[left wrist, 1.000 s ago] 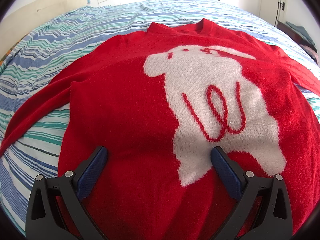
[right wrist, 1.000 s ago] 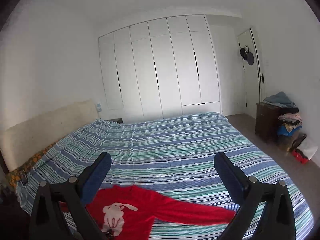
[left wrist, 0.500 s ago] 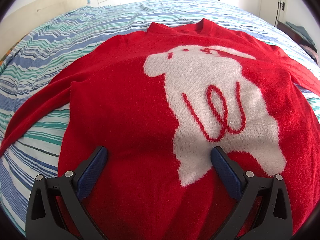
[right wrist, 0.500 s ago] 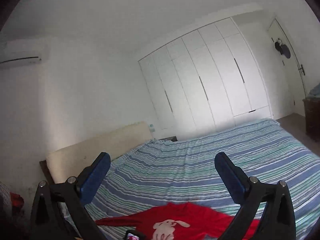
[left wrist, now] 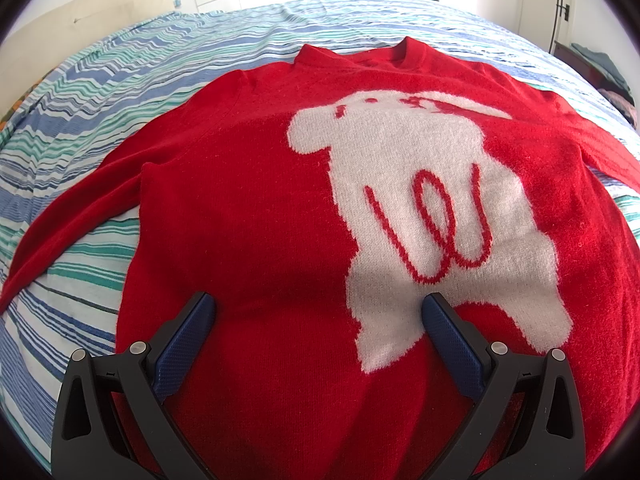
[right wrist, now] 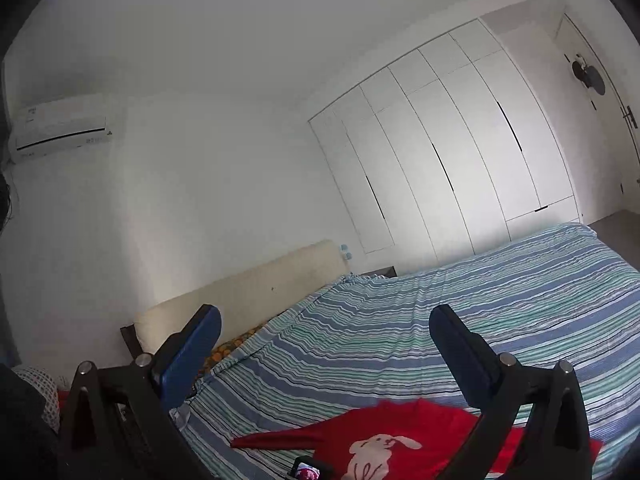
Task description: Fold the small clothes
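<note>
A red sweater (left wrist: 248, 216) with a white rabbit design lies flat, front up, on the striped bed, collar away from me, sleeves spread to both sides. My left gripper (left wrist: 316, 308) is open and empty, low over the sweater's lower front near the hem. My right gripper (right wrist: 324, 316) is open and empty, held high above the bed and tilted towards the wall. The sweater shows small in the right wrist view (right wrist: 400, 440) at the bottom, with the left gripper's camera (right wrist: 306, 472) at its hem.
The bed (right wrist: 460, 328) has a blue, green and white striped sheet and a cream headboard (right wrist: 248, 304) on the left. White wardrobes (right wrist: 460, 160) fill the far wall. An air conditioner (right wrist: 60, 128) hangs high on the left wall. A door (right wrist: 600, 92) is at the right.
The right gripper has tilted up and swung left, so its view now shows more wall and ceiling. The left gripper and the sweater have not moved.
</note>
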Demonstrator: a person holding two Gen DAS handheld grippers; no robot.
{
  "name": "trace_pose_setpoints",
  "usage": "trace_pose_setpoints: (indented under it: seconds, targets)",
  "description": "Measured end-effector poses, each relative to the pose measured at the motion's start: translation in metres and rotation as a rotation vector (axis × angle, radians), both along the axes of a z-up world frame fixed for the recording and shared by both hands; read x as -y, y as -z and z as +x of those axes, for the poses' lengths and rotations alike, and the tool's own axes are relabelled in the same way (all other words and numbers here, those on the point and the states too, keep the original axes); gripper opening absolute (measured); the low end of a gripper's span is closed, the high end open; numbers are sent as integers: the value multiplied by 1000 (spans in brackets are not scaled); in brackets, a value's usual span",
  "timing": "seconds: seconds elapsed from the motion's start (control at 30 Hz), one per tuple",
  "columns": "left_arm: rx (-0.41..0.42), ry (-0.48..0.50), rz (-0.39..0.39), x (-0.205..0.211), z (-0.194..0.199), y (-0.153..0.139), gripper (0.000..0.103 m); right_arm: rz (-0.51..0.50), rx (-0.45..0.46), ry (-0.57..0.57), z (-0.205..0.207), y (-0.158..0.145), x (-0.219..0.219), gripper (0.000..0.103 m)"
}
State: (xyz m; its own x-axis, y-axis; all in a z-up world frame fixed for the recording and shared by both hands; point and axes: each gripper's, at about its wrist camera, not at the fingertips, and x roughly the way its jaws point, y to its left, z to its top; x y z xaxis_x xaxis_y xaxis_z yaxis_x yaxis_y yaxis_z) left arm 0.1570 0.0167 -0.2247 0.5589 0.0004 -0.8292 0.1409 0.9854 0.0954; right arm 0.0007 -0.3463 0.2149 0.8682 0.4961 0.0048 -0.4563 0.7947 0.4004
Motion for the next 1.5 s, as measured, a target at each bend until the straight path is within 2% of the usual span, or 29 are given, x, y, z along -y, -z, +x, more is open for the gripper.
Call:
trace_pose_setpoints:
  seconds: [0.17,0.47,0.67,0.87,1.07,1.23,1.5]
  targets:
    - [0,0,0,0,0,0,103,44,-28,-37,0,6,-4,103]
    - [1,-2,0,0,0,0,103,-83,-27,-27,-8,4,-22,103]
    - [1,-3,1,0,0,0,103,-89,-65,-23,-5,12,-23,103]
    - [1,-3,1,0,0,0,103,-143,-51,-18,-12,9,-24,103]
    - [2,-4,1,0,-1,0,103,-165,-75,-46,-14,9,-37,103]
    - [2,-4,1,0,-1,0,103,-218,-51,-16,-24,3,-41,103]
    - [2,-4,1,0,-1,0,103,-236,-69,84,-25,3,-22,103]
